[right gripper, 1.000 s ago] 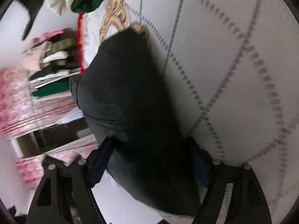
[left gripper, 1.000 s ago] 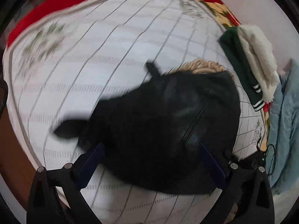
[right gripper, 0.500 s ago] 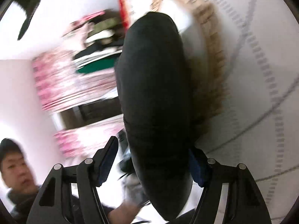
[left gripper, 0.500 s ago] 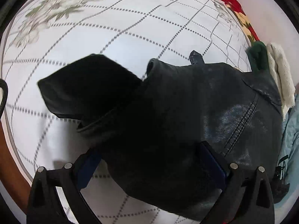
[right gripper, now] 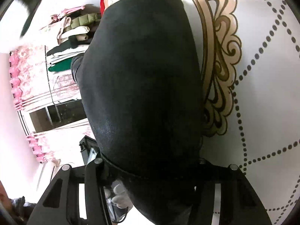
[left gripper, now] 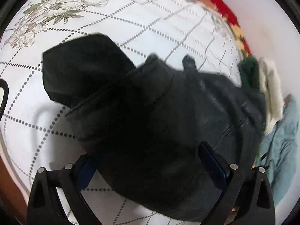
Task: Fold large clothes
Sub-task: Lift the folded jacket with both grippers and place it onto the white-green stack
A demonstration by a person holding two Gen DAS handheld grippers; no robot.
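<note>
The black leather jacket (left gripper: 159,116) lies bunched on the white quilted bedspread (left gripper: 131,18), near the bed's right edge, with one dark flap (left gripper: 82,69) spread toward the flower print (left gripper: 50,9) at the far left corner. The left gripper (left gripper: 148,161) stands wide, its fingers (left gripper: 213,161) on either side of the jacket's near bulk; whether they pinch it I cannot tell. In the right wrist view the jacket (right gripper: 142,75) fills the middle, and the right gripper (right gripper: 150,170) is closed on its leather. Beside the jacket at the bed's right edge sit a green garment (left gripper: 247,69) and a cream fleece (left gripper: 270,86), with blue cloth (left gripper: 281,150) beyond. A clothes rack (right gripper: 65,37) stands off the bed.
</note>
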